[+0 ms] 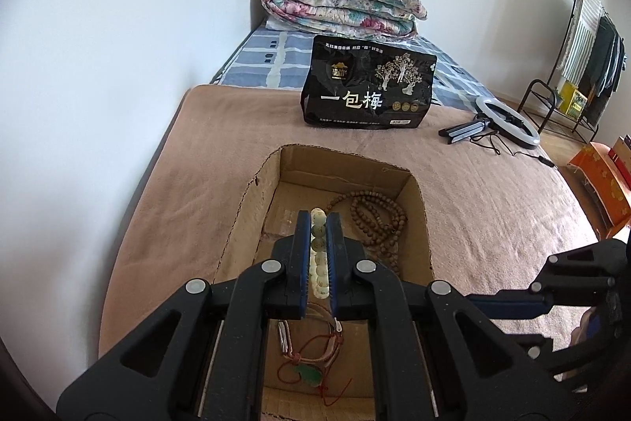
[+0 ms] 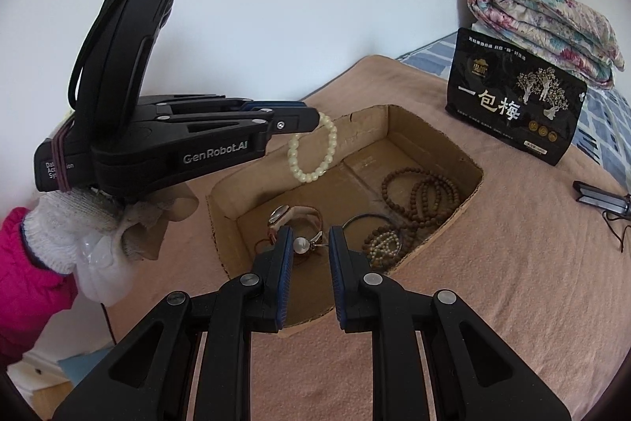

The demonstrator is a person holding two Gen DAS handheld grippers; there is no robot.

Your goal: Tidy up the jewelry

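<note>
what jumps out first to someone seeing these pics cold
The pale bead bracelet dangling from the shut left gripper above the cardboard box grabs the eye first. Next, the open right gripper hovers over the box's near end, where a watch lies. A black snack bag stands behind on the bed.

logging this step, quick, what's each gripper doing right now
left gripper: shut on the pale cream bead bracelet.
right gripper: open, holding nothing, above the cardboard box.

We get soft, even daylight in both views, no harsh glare. Heavy fisheye bending with dark vignetted corners. Focus is sharp centrally, shadows faint inside the cardboard box (image 2: pixel 394 129).
</note>
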